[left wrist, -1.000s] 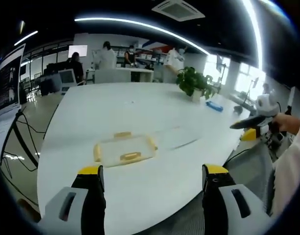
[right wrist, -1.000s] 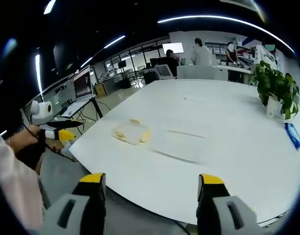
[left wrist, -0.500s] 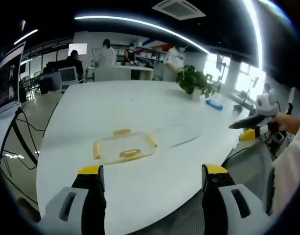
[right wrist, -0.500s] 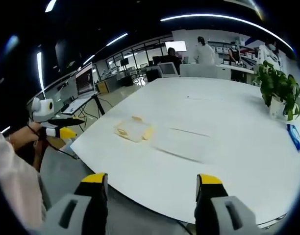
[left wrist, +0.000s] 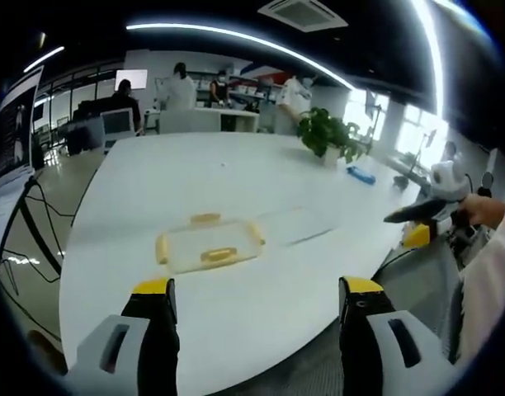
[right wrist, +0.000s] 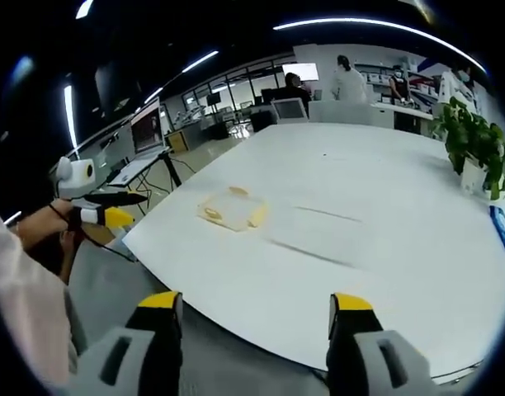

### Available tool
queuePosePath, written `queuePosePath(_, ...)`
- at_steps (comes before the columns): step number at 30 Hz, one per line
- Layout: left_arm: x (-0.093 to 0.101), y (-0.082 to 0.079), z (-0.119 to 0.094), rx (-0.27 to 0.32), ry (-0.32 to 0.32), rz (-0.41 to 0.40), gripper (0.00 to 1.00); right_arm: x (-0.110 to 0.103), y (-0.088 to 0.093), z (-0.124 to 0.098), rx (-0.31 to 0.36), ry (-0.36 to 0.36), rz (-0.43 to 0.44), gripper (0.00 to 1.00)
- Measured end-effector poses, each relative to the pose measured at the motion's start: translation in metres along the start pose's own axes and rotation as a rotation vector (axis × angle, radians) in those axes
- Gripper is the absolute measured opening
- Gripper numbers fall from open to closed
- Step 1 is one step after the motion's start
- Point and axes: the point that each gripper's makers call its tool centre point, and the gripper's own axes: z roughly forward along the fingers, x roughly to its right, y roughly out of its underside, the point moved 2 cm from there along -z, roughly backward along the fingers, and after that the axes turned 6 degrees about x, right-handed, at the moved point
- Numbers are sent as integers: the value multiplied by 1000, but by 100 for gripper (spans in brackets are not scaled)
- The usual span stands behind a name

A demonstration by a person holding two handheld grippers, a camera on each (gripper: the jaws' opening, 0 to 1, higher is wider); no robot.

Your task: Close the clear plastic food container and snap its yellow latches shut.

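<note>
Both tools are held off the near edge of the white counter (left wrist: 236,190), neither touching anything. The left tool (left wrist: 257,330) has its yellow-tipped jaws spread wide and empty; the right tool (right wrist: 254,338) is spread just as wide, also holding nothing.

The clear container (left wrist: 210,246) sits on the counter straight ahead of the left tool, well beyond its tips, with yellow latches (left wrist: 219,255) on its sides. From the right tool it lies ahead and off to the left. The clear lid (left wrist: 298,228) seems to lie flat just beside the container, on the side toward the right tool, though it is so transparent that its edges are hard to make out.

The step in hand looks like the approach. Done well, I'd say the left tool should come in to steady the container's near wall while the right goes for the lid's edge, closing gently since thin clear plastic will likely flex and slip. Lining the lid up squarely before pressing any latch should matter most.
</note>
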Motion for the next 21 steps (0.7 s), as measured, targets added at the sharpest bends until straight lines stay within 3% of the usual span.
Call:
queuePosePath(8, 2, 3, 1, -10, 10, -5, 79, -8, 8, 3, -20, -24, 7, 69)
queuePosePath(21, -6, 7, 3, -38, -1, 12, 77, -3, 7, 6, -28, -15, 9, 68)
